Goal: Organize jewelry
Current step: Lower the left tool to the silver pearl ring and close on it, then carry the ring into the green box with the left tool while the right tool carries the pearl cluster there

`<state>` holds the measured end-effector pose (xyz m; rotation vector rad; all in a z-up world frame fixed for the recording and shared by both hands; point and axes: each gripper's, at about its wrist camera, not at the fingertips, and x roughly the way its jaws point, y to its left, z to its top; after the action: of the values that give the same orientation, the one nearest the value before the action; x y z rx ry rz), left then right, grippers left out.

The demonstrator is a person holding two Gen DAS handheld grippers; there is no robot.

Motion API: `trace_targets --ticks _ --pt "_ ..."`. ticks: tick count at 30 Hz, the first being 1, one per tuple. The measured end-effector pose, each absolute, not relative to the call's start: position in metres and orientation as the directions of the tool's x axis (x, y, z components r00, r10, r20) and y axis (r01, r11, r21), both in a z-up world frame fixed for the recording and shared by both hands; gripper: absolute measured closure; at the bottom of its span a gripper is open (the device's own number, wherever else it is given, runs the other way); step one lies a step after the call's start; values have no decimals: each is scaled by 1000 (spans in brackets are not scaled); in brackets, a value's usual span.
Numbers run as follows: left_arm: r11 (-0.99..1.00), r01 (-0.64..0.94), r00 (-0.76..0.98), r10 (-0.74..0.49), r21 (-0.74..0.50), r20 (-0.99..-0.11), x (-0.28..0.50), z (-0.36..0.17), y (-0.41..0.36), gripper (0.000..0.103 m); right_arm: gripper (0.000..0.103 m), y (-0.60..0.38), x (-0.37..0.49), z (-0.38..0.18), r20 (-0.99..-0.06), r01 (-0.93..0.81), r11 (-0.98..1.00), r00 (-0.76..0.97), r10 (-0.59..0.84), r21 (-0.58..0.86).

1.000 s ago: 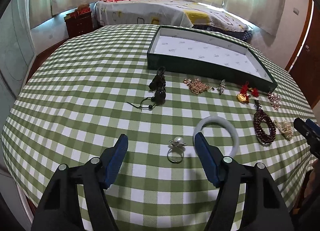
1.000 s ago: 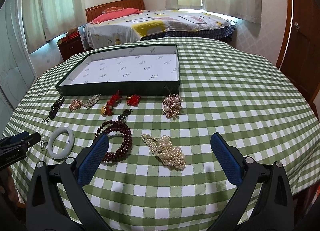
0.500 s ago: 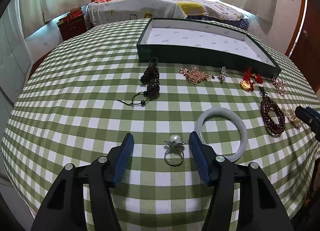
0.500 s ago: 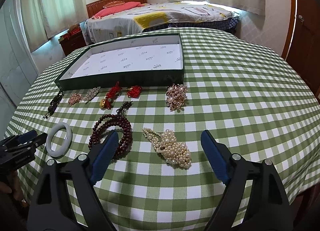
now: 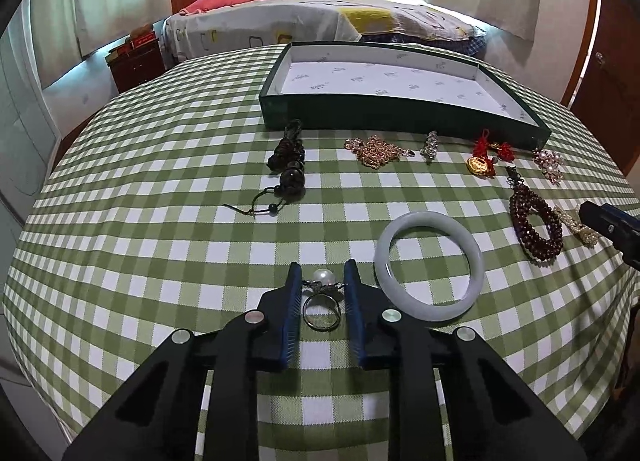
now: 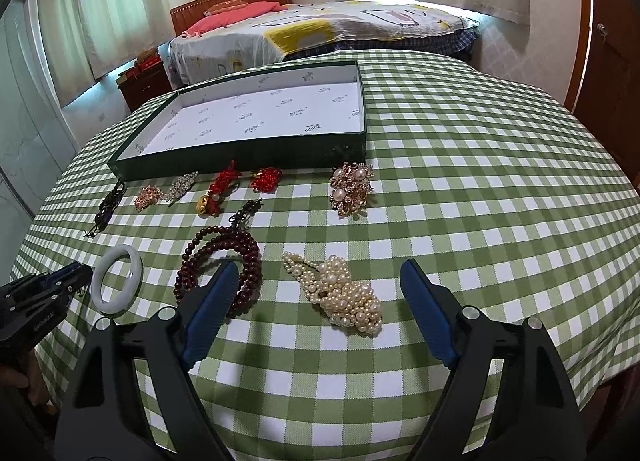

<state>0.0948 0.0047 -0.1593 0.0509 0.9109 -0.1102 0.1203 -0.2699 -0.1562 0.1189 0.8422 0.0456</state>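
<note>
My left gripper (image 5: pixel 322 289) has closed on a pearl ring (image 5: pixel 322 301) that lies on the green checked tablecloth; its blue pads touch the ring's sides. A pale jade bangle (image 5: pixel 430 265) lies just to its right. My right gripper (image 6: pixel 316 301) is open and empty, with a pearl cluster (image 6: pixel 340 293) lying between its fingers and a dark red bead bracelet (image 6: pixel 224 265) by its left finger. The empty dark green tray (image 5: pixel 400 77) stands at the back, also in the right wrist view (image 6: pixel 248 149).
Along the tray's front lie a black bead cord (image 5: pixel 288 165), a gold chain (image 5: pixel 376 149), a crystal clip (image 5: pixel 430 145), a red-tasselled gold charm (image 5: pixel 484 157) and a pearl brooch (image 6: pixel 352 189). A bed (image 6: pixel 320 33) stands behind the table.
My left gripper moved forward over the pearl ring and its fingers closed in onto it. My right gripper crept forward toward the pearl cluster, staying open.
</note>
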Motion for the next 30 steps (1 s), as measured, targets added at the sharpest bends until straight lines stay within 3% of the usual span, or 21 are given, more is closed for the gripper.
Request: trace_targets --ticks 9,21,30 --pt "996 90 630 -52 6 -775 95 -152 8 81 23 -270 124 -162 -751 1 994 655 83 111" --pt "998 64 628 -53 -16 -776 99 -152 18 81 38 -274 132 -175 -773 6 997 632 51 71" --pt "998 56 625 -49 -18 -779 100 -153 19 81 70 -273 123 -175 -769 -21 999 638 47 43"
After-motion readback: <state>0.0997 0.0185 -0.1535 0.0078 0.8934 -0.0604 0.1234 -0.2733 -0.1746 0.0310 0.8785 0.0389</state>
